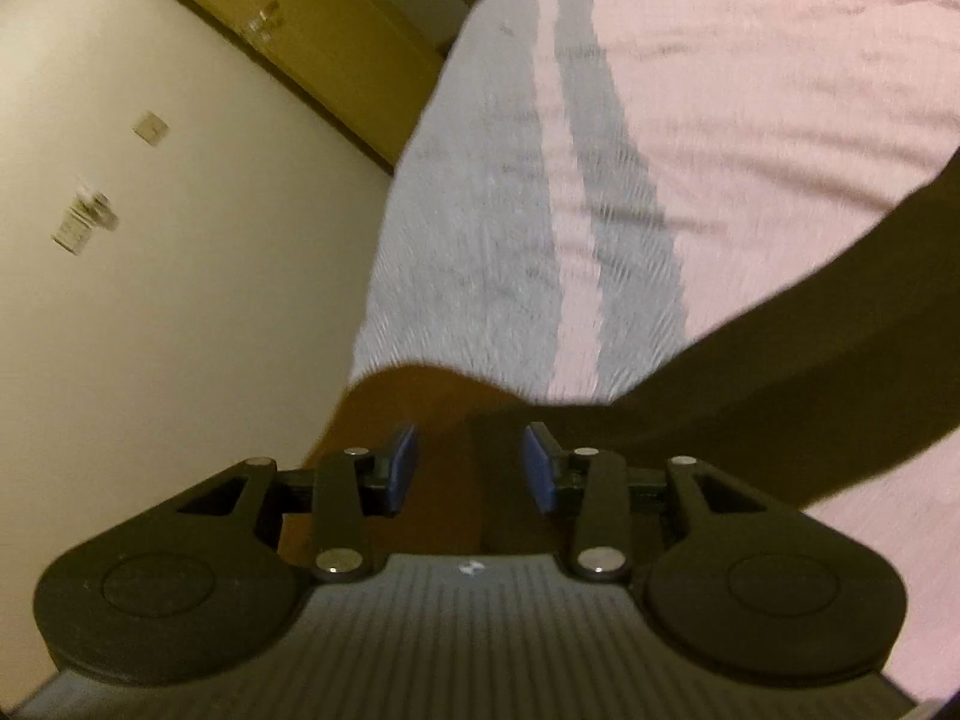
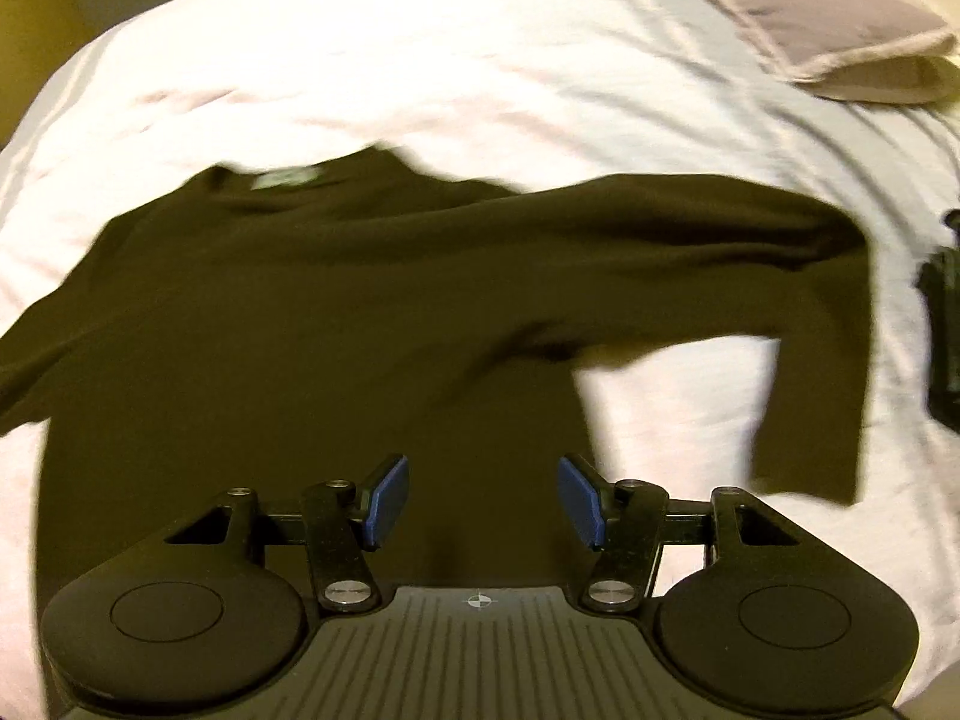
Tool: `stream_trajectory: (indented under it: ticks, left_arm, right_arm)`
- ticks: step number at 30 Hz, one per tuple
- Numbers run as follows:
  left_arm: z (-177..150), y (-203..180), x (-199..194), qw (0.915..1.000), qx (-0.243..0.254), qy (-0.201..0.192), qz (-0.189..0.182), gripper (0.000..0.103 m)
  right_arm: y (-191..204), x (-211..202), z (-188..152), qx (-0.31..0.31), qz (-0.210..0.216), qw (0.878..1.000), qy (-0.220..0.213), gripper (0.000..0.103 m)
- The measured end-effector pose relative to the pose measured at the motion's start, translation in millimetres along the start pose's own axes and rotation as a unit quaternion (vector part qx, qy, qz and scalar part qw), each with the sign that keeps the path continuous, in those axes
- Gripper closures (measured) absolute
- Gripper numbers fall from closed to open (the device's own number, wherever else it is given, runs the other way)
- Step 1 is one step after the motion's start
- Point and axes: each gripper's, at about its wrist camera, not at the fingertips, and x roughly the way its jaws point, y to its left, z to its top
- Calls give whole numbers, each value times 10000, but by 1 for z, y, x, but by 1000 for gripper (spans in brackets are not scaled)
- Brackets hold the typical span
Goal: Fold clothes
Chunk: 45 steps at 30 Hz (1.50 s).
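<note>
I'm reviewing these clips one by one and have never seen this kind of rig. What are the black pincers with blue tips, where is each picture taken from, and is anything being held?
There is no robot here: a person holds a two-finger gripper in each hand, with a fisheye camera on each looking along its fingers. The left wrist view shows the left gripper, its blue pads apart, over an edge of the dark long-sleeved shirt near the bed's side. The right wrist view shows the right gripper, also open, above the same shirt, which lies spread on the white bedsheet, one sleeve stretched out. A pillow lies beyond. Neither gripper holds anything.
</note>
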Motion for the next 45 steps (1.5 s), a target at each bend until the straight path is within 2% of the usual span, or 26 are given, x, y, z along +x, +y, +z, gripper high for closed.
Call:
stream_trajectory:
  ticks: [2, 5, 8, 10, 14, 17, 18, 19, 20, 21, 23, 25, 28, 31, 34, 36, 38, 39, 40, 43, 45]
  left_arm:
    - [16, -19, -28, 9999, 10, -154, 45, 64]
    - [38, -63, -77, 9994, 56, -313, -127, 61]
    - [57, -129, -126, 9974, 288, -425, -514, 55]
    - [69, -178, -156, 9941, 475, -467, -860, 55]
    - [89, -275, -210, 9801, 861, -615, -1682, 55]
    - [100, -335, -244, 9648, 1178, -785, -2217, 55]
    - [103, -351, -252, 9589, 1308, -866, -2364, 55]
    - [105, -367, -260, 9525, 1437, -947, -2511, 55]
    - [108, -383, -269, 9457, 1566, -1027, -2656, 55]
    - [111, -397, -276, 9391, 1694, -1109, -2778, 55]
    - [118, -420, -289, 9258, 1954, -1288, -2969, 55]
    - [125, -438, -296, 9137, 2188, -1484, -3086, 55]
    - [137, -457, -295, 9001, 2405, -1710, -3204, 55]
    - [151, -473, -294, 8901, 2536, -1878, -3288, 55]
    - [167, -488, -290, 8841, 2621, -2002, -3310, 55]
    - [180, -491, -282, 8823, 2664, -2064, -3286, 55]
    - [195, -491, -272, 8816, 2685, -2096, -3266, 55]
    - [203, -491, -265, 8823, 2664, -2070, -3282, 55]
    - [212, -491, -257, 8827, 2637, -2018, -3325, 55]
    - [235, -499, -230, 8786, 2626, -1803, -3558, 55]
    - [244, -501, -213, 8764, 2606, -1630, -3707, 56]
  right_arm:
    - [-42, 4, 3, 54, -97, 9999, -70, 44]
    - [-109, 16, 10, 209, -102, 9996, -131, 44]
    - [-175, 31, 19, 395, -62, 9991, -132, 44]
    - [-214, 48, 21, 591, -19, 9982, 90, 43]
    - [-263, 76, 12, 774, 140, 9960, 417, 43]
    - [-284, 89, 1, 1013, 589, 9920, 460, 44]
    - [-289, 91, -1, 1143, 820, 9890, 447, 47]
    - [-293, 89, -2, 1202, 985, 9868, 445, 73]
    - [-295, 86, -2, 1178, 1106, 9858, 458, 88]
    - [-297, 78, 1, 1087, 1058, 9874, 460, 99]
    - [-302, 59, 7, 876, 862, 9914, 454, 103]
    - [-308, 38, 15, 590, 508, 9962, 393, 103]
    - [-323, 1, 35, -103, -539, 9984, 133, 103]
    - [-340, -7, 51, -323, -968, 9945, 252, 103]
    - [-338, 11, 55, -963, -1437, 9817, 791, 103]
    - [-323, 17, 51, -1435, -1839, 9691, 798, 100]
    - [-305, 12, 50, -1615, -1867, 9674, 555, 82]
    - [-293, 8, 51, -1687, -1779, 9687, 388, 62]
    - [-281, 4, 52, -1757, -1665, 9700, 209, 47]
    - [-236, -6, 60, -2047, -1296, 9694, -391, 45]
    - [-208, -5, 75, -2078, -557, 9731, -819, 45]
